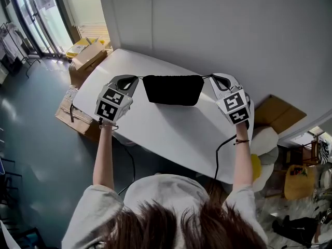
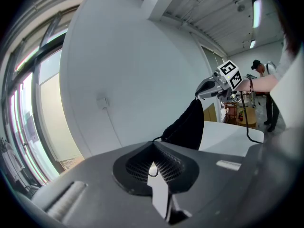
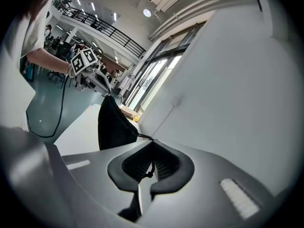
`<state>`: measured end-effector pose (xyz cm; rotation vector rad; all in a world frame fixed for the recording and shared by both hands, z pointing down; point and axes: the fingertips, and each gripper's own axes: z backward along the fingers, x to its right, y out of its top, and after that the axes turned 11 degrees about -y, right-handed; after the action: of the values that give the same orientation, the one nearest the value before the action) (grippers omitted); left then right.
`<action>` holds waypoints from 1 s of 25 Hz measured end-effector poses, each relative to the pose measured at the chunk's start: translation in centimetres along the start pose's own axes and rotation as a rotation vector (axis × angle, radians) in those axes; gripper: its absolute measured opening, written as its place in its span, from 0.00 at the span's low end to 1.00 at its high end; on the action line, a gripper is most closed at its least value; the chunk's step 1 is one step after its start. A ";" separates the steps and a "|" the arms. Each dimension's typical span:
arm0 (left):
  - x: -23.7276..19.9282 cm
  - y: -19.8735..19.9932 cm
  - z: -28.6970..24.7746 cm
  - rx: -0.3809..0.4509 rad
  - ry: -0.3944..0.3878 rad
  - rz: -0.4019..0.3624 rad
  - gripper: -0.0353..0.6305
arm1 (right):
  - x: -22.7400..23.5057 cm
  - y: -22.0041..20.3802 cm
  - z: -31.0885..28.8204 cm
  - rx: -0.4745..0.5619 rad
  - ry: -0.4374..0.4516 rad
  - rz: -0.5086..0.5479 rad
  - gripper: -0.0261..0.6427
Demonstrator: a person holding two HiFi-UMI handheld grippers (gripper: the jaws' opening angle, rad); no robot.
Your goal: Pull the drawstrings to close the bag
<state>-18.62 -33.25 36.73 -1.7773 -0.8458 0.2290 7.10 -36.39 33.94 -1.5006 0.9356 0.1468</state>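
Bag: black, matte soft fabric, roughly trapezoidal, top edge pulled straight and taut. A thin dark cord leaves each top corner.

Table: white, smooth, rounded corners, directly beneath the bag. I cannot tell whether the bag's bottom edge touches it.

Left gripper: grey plastic shell, black ribbed pads, marker cube on top. It sits at the bag's upper left corner. Its own view shows the jaws fully together, pinching the left drawstring, which runs straight from the pads to the bag, with a small loop of cord lying behind the pads.

Right gripper: same build, at the bag's upper right corner. Its jaws are fully together on the right drawstring, which leads to the bag.

The bag hangs between the two gripper tips, level with them, with both cords stretched outward from it.
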 end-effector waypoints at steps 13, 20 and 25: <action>-1.7 3.9 1.8 0.074 0.059 -0.064 0.05 | 2.3 3.9 0.5 0.095 -0.051 0.024 0.06; -2.5 5.6 2.1 0.103 0.086 -0.099 0.05 | 3.8 4.7 0.3 0.115 -0.095 0.037 0.06; -3.0 6.0 2.3 0.118 0.095 -0.107 0.05 | 4.5 4.8 0.3 0.125 -0.102 0.021 0.06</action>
<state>-19.42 -34.29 29.80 -1.6153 -0.8394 0.1208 7.21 -37.51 27.45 -1.3564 0.8634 0.1755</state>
